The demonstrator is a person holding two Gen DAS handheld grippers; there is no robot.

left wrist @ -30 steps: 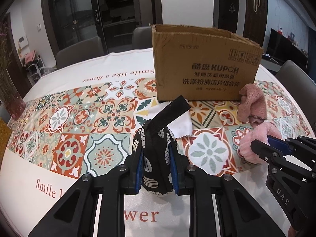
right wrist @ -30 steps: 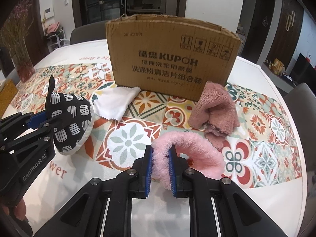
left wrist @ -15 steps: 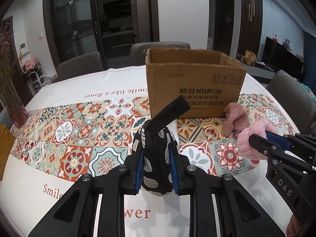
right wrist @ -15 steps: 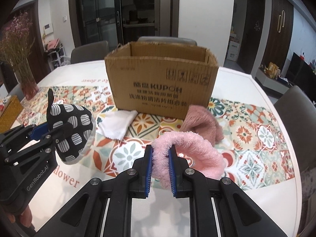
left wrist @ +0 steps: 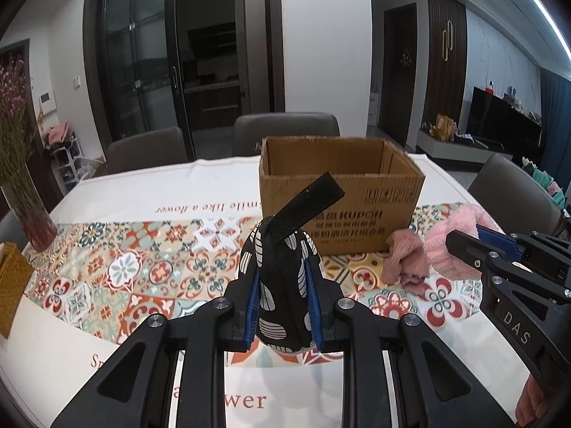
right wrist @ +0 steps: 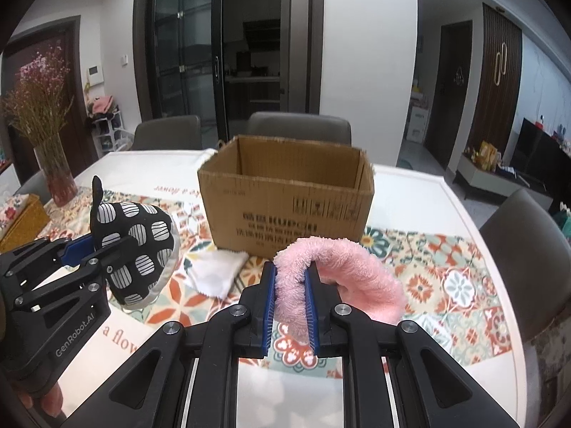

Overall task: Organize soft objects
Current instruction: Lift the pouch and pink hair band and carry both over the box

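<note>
My left gripper (left wrist: 283,306) is shut on a black-and-white patterned oven mitt (left wrist: 282,285) and holds it above the table; the mitt also shows in the right wrist view (right wrist: 137,249). My right gripper (right wrist: 289,308) is shut on a fluffy pink headband (right wrist: 342,271), lifted off the table; it also shows in the left wrist view (left wrist: 453,246). An open cardboard box (left wrist: 342,196) stands ahead, seen too in the right wrist view (right wrist: 289,203). A pink towel (left wrist: 405,260) and a white cloth (right wrist: 214,273) lie in front of the box.
The table has a tiled-pattern cloth (left wrist: 125,278). A vase of dried flowers (left wrist: 28,214) and a yellow box (left wrist: 10,281) stand at the left. Grey chairs (left wrist: 285,135) surround the table.
Both grippers have risen with their objects, and the box's open inside has come into view. The mitt and headband are higher above the table.
</note>
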